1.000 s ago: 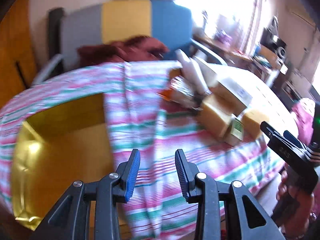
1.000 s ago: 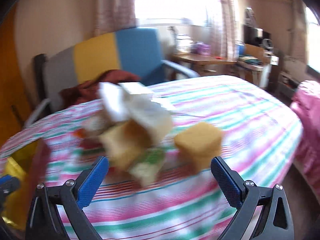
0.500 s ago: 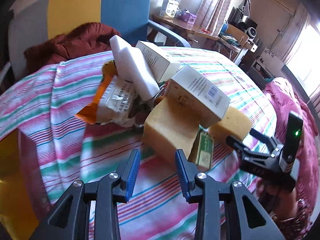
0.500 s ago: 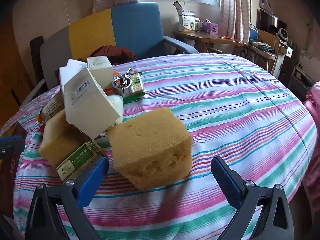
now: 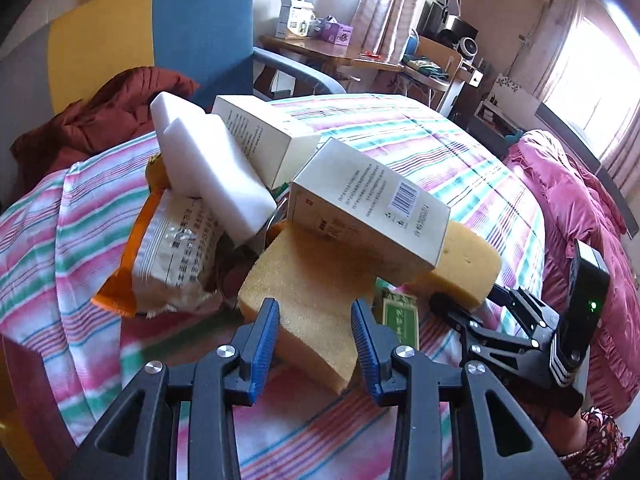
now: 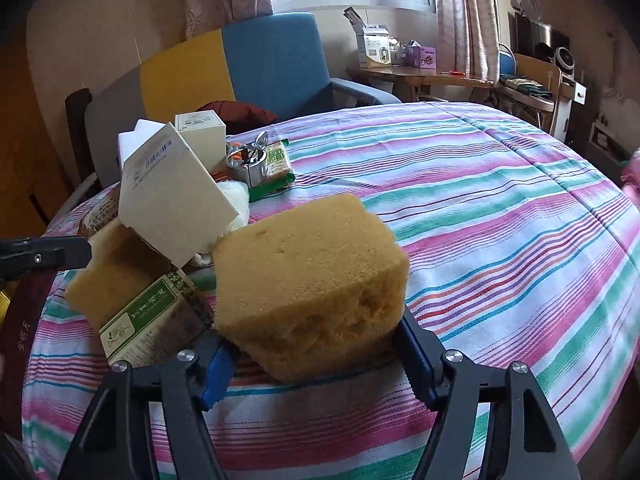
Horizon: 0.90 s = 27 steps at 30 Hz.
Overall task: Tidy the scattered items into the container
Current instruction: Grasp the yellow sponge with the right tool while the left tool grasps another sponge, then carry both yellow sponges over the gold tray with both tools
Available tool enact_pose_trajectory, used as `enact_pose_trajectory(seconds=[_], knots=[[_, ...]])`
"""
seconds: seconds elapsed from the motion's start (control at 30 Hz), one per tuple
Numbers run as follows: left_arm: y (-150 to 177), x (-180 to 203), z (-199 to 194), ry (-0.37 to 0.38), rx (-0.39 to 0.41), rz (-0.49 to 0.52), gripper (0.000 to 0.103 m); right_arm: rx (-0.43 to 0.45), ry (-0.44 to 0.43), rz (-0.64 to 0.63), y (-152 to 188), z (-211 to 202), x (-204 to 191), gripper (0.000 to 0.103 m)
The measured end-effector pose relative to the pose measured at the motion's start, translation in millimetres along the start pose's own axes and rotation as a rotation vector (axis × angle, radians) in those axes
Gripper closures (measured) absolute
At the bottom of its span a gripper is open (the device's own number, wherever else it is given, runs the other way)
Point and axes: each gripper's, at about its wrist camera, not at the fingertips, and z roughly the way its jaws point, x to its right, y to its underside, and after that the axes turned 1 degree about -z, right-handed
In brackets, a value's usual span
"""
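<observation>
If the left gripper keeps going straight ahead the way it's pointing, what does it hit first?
Most likely the near yellow sponge. The left gripper is open and the sponge's front corner already sits between its fingers, with the barcode box resting on top further back. Exact depth is hard to judge through the fisheye.

The yellow sponge (image 6: pixel 312 276) looks rough and porous, matt. The striped cloth (image 6: pixel 500 216) on the bench is woven, with fine ribs. The white box (image 5: pixel 368 208) is smooth matt cardboard. The snack bag (image 5: pixel 176 252) is glossy, crinkled plastic. The fingers (image 5: pixel 262 344) have ribbed blue pads.
</observation>
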Motion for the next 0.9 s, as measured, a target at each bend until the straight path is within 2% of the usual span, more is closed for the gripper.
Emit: enact_pose_trajectory(seconds=[0.17,0.23,0.27,0.33,0.4,0.53,0.63,0.7,0.77,0.9], knots=[[-2,-3,-8,0.021,0.011,0.012,0.062,0.014,0.014,0.015,0,0,-1,0.032],[-4,-5,-16,0.050,0.034,0.006,0.056,-0.007,-0.009,0.032,-4,0,1,0.031],[-4,-7,-16,0.058,0.024,0.016,0.045,-0.021,-0.043,0.047,-7,0,4,0.028],[-4,-6,-8,0.043,-0.031,0.059,0.043,-0.021,-0.073,0.050,-10,-2,7,0.025],[-2,-5,0,0.030,-0.068,0.087,0.041,-0.016,-0.063,0.020,-13,-2,8,0.016],[-5,-5,3,0.027,-0.060,0.109,0.036,-0.040,-0.092,-0.048,-17,7,3,0.011],[-3,-4,8,-0.017,-0.053,0.142,0.034,-0.049,-0.111,-0.056,-19,12,2,0.012],[3,-2,9,-0.034,-0.034,0.161,0.034,-0.056,-0.127,-0.037,-19,15,4,0.026],[7,-3,7,-0.046,-0.008,0.148,0.035,-0.054,-0.115,-0.030,-19,15,3,0.029],[8,-16,1,-0.033,0.010,0.097,0.044,-0.057,-0.081,-0.017,-16,10,-1,0.031]])
